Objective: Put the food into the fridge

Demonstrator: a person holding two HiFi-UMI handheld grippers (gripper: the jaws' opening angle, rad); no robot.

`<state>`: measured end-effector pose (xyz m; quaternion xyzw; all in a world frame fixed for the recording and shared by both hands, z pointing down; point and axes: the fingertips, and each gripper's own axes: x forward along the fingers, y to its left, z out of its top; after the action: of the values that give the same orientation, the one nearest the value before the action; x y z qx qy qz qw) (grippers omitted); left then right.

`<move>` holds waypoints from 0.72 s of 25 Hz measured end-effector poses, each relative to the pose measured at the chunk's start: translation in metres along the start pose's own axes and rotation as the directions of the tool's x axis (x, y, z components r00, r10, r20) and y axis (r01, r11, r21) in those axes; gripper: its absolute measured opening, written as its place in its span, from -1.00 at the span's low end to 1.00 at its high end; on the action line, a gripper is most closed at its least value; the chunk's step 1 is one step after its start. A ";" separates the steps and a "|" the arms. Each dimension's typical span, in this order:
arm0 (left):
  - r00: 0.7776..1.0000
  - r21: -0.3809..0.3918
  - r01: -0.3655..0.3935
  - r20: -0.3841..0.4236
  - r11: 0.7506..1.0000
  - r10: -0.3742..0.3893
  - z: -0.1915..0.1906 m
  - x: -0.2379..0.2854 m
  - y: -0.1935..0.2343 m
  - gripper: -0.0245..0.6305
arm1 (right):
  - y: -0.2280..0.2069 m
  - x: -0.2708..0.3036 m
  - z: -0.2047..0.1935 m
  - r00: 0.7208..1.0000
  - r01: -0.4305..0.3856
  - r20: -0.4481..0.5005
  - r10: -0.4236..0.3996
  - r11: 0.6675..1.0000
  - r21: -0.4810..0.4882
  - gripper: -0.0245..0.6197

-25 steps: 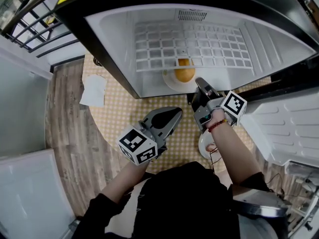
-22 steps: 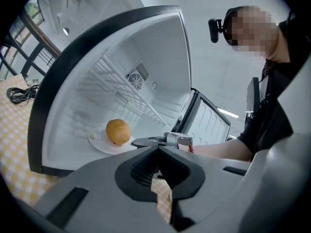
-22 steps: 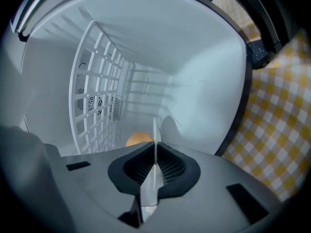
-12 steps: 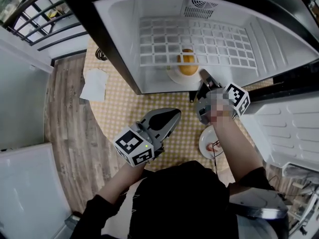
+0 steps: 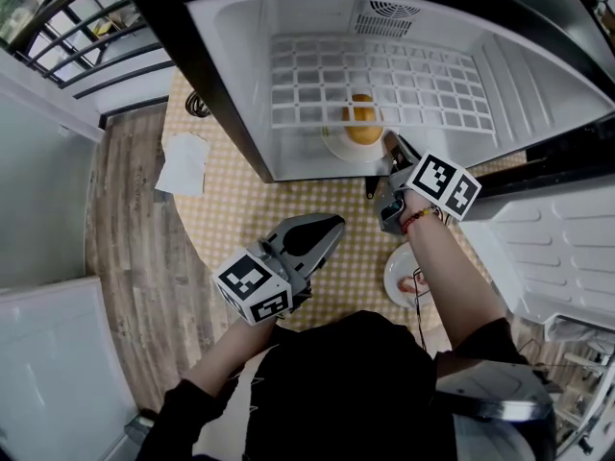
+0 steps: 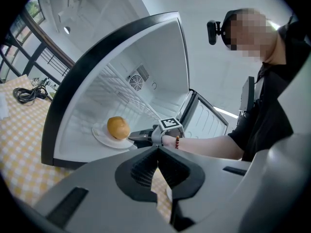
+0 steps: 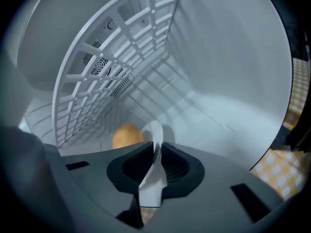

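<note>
A round yellow-brown piece of food [image 5: 362, 120] lies on a white plate [image 5: 338, 148] on the floor of the open fridge [image 5: 231, 84], under the wire shelf [image 5: 375, 75]. My right gripper [image 5: 390, 146] reaches into the fridge's mouth and is shut on the plate's near rim. In the right gripper view the plate's rim [image 7: 155, 132] stands pinched between the jaws of my right gripper [image 7: 156, 150], with the food [image 7: 127, 136] just beyond. My left gripper [image 5: 330, 225] hovers shut and empty over the checkered table; the left gripper view shows this left gripper [image 6: 156, 152] aimed at the food [image 6: 118, 127].
A second small white plate [image 5: 395, 279] with something pink on it sits on the yellow checkered table [image 5: 231, 224] by my right forearm. A white napkin [image 5: 181, 162] and a coiled cable [image 5: 195, 104] lie at the table's left. The open fridge door [image 5: 553, 243] stands at right.
My right gripper has pushed the plate with the food a little deeper into the fridge. The left gripper has stayed shut in nearly the same place.
</note>
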<state>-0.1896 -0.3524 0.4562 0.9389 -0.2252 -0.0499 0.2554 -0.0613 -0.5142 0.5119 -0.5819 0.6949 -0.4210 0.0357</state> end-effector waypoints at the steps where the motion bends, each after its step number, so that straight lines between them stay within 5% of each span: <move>1: 1.000 -0.001 0.001 0.000 1.000 -0.001 -0.001 -0.001 0.000 -0.88 | 0.000 0.000 0.000 1.000 0.018 -0.004 -0.018 0.999 -0.027 -0.78; 11: 1.000 0.004 -0.002 0.008 1.000 0.002 -0.002 -0.009 0.000 -0.88 | -0.005 0.005 -0.003 0.992 0.114 -0.016 -0.127 0.937 -0.331 -0.61; 18: 1.000 0.000 -0.005 0.019 1.000 0.005 -0.003 -0.015 -0.002 -0.88 | -0.010 0.005 -0.005 0.985 0.147 -0.027 -0.172 0.904 -0.401 -0.59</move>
<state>-0.2016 -0.3431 0.4574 0.9378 -0.2301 -0.0579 0.2533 -0.0581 -0.5156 0.5238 -0.6185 0.7168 -0.2904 -0.1391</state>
